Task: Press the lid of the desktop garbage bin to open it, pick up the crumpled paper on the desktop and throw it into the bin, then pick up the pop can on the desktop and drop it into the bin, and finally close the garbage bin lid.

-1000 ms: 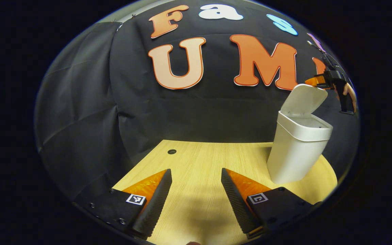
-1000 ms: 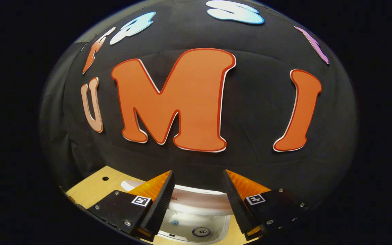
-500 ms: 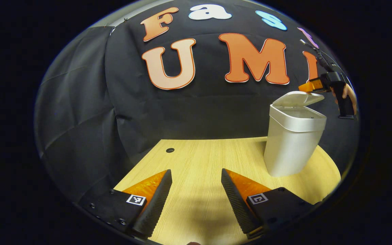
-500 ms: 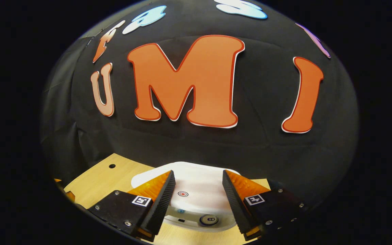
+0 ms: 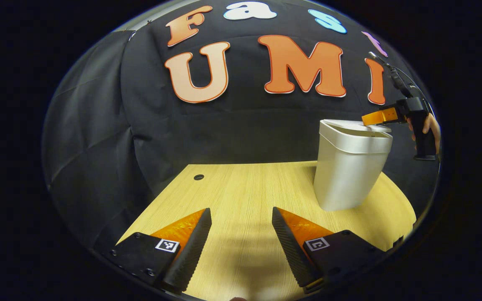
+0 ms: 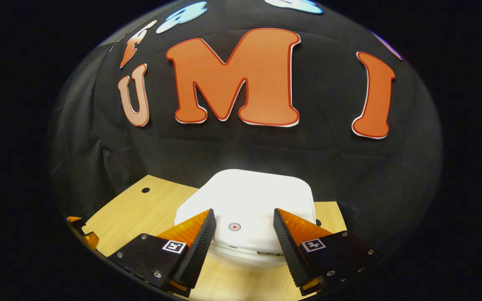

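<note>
The white desktop bin [image 5: 347, 171] stands on the right of the wooden table [image 5: 241, 188]. Its lid [image 5: 356, 124] lies flat on the rim. In the right gripper view the lid [image 6: 249, 196] is just below me, with a small red ring mark [image 6: 234, 227] near its front edge. My right gripper [image 6: 244, 211] is open, its fingertips resting on or just over the lid's front; I cannot tell which. In the left gripper view the right gripper [image 5: 377, 118] sits at the lid's right edge, held by a hand [image 5: 427, 127]. My left gripper [image 5: 241, 210] hovers open over bare table.
A small round hole [image 5: 198, 177] is in the table's far left corner, the hole [image 6: 145, 190] also showing left of the bin. Black cloth walls close the back and left. The table's right edge runs just past the bin.
The lid has swung from upright down onto the bin, with the right gripper following it down. The inside of the bin is now covered. The left gripper has drawn back and left a little.
</note>
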